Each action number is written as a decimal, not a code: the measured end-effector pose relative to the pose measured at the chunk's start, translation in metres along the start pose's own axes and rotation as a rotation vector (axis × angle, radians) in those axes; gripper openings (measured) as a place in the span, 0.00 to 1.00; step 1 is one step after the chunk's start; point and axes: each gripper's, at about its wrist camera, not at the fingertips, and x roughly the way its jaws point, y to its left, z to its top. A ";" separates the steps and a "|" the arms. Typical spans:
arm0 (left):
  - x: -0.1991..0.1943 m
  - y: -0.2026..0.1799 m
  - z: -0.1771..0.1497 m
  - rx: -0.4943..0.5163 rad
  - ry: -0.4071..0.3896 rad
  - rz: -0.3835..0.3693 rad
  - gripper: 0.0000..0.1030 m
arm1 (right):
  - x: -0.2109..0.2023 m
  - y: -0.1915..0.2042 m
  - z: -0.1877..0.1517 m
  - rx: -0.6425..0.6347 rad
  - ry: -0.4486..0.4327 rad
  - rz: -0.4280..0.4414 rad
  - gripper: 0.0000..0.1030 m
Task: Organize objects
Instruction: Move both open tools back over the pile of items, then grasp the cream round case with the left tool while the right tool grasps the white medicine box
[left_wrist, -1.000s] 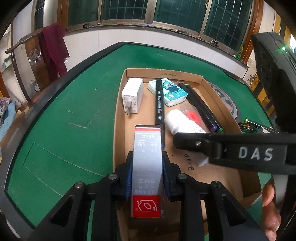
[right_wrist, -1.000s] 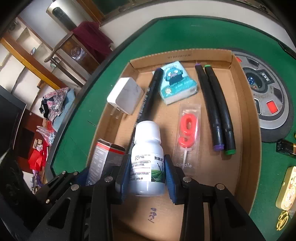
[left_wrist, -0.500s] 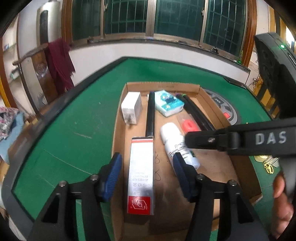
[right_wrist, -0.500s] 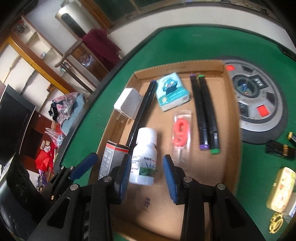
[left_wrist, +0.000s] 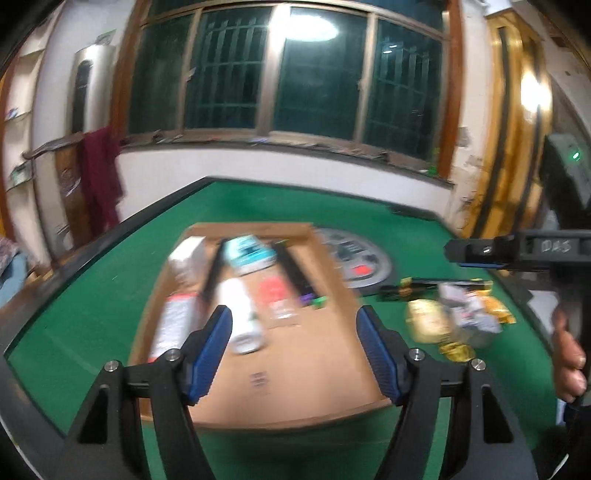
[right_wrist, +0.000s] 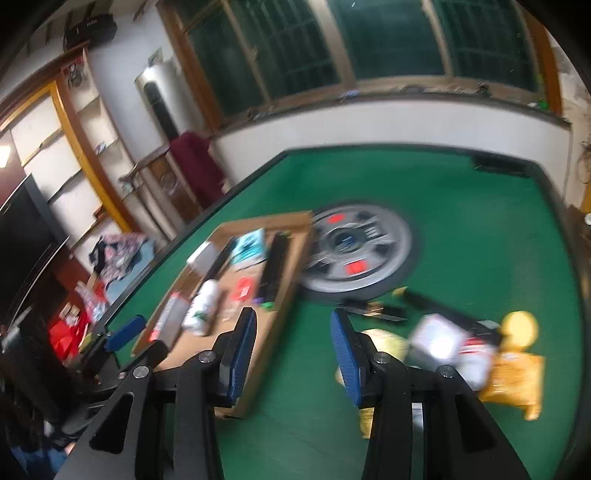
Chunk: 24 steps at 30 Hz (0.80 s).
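Here, the green felt table (left_wrist: 92, 295) fills the lower half of both my views, and on it lies the shallow cardboard tray (left_wrist: 314, 387), left of centre in the right wrist view. Just beside the tray's far right corner sits a grey round disc (right_wrist: 369, 243) with red patches. Inside the tray I can make out the white bottle (left_wrist: 240, 317) lying flat, a grey and red box (left_wrist: 173, 325) to its left, a teal packet (left_wrist: 247, 254) further up, dark markers (left_wrist: 295, 273) to the right and a red item in clear wrap (left_wrist: 273, 295); blur hides every label there. A loose heap of yellow and white packets (right_wrist: 480, 350) lies on the felt at the right, well apart from the tray. My left gripper (left_wrist: 295, 347) is opening, nothing between its blue pads. My right gripper (right_wrist: 291, 350) is opening too, empty, over the tray's right wall and bare felt. Faint letters on the right gripper's arm, seen at the right edge, are too smeared to read.
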 end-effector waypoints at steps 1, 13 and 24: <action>0.005 -0.011 0.006 0.020 0.019 -0.020 0.67 | -0.005 -0.010 0.001 0.001 -0.011 -0.007 0.46; 0.109 -0.097 0.028 0.005 0.245 -0.170 0.67 | -0.017 -0.069 -0.005 -0.045 -0.152 -0.105 0.46; 0.140 -0.124 0.003 -0.014 0.386 -0.133 0.67 | -0.035 -0.101 -0.013 -0.004 -0.183 -0.008 0.48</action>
